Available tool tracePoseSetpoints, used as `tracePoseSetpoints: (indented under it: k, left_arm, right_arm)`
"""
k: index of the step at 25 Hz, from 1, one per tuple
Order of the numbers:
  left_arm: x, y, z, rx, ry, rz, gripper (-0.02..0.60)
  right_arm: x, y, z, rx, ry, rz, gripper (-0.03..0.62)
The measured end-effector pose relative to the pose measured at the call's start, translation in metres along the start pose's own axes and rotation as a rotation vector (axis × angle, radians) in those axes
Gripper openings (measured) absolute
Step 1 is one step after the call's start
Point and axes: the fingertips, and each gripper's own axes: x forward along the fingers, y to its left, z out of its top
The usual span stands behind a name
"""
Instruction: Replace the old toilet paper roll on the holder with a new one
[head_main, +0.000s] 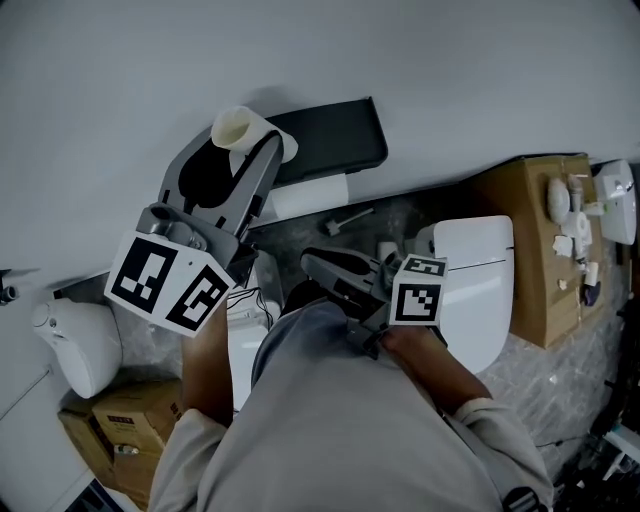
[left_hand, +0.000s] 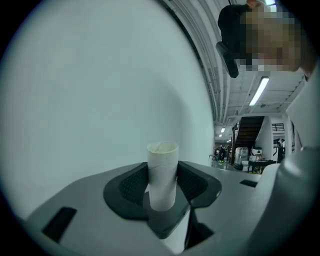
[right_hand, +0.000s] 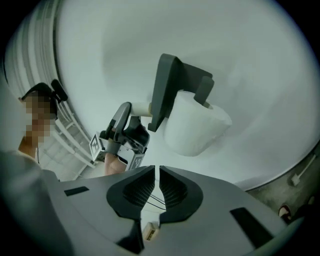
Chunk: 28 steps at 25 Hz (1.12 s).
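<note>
My left gripper (head_main: 236, 160) is raised in front of the white wall, shut on an empty cardboard tube (head_main: 243, 128). In the left gripper view the tube (left_hand: 162, 172) stands upright between the pads. A black holder (head_main: 330, 135) is fixed to the wall just right of it, with a full white toilet paper roll (head_main: 310, 196) hanging under it. The right gripper view shows that roll (right_hand: 196, 126) on the holder (right_hand: 172, 85), a little beyond my right gripper (right_hand: 159, 176). My right gripper (head_main: 313, 263) is shut and empty, lower and nearer to me than the roll.
A white toilet (head_main: 472, 275) stands at the right below the wall. Beside it a cardboard box (head_main: 530, 250) carries several small items. Another cardboard box (head_main: 110, 430) and a white rounded appliance (head_main: 75, 345) are at the lower left. The floor is speckled grey stone.
</note>
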Motion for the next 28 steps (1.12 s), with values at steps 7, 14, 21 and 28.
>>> tracePoseSetpoints:
  k: [7,14,21,28]
  left_arm:
    - [0.030,-0.010,-0.016,0.095,0.105,-0.043,0.178]
    - [0.036,-0.009,-0.018,0.124,0.149,-0.029,0.178]
    - [0.043,-0.011,-0.019,0.132,0.141,-0.015,0.181]
    - [0.041,-0.008,-0.018,0.119,0.129,-0.005,0.186]
  right_arm:
    - [-0.006,-0.004,-0.001,-0.066,0.042,0.006,0.021]
    - [-0.007,-0.004,0.001,-0.052,0.041,0.015,0.021]
    - [-0.010,-0.007,0.008,-0.042,0.041,0.022,0.021]
    - [-0.012,-0.008,0.013,-0.040,0.041,0.020,0.021]
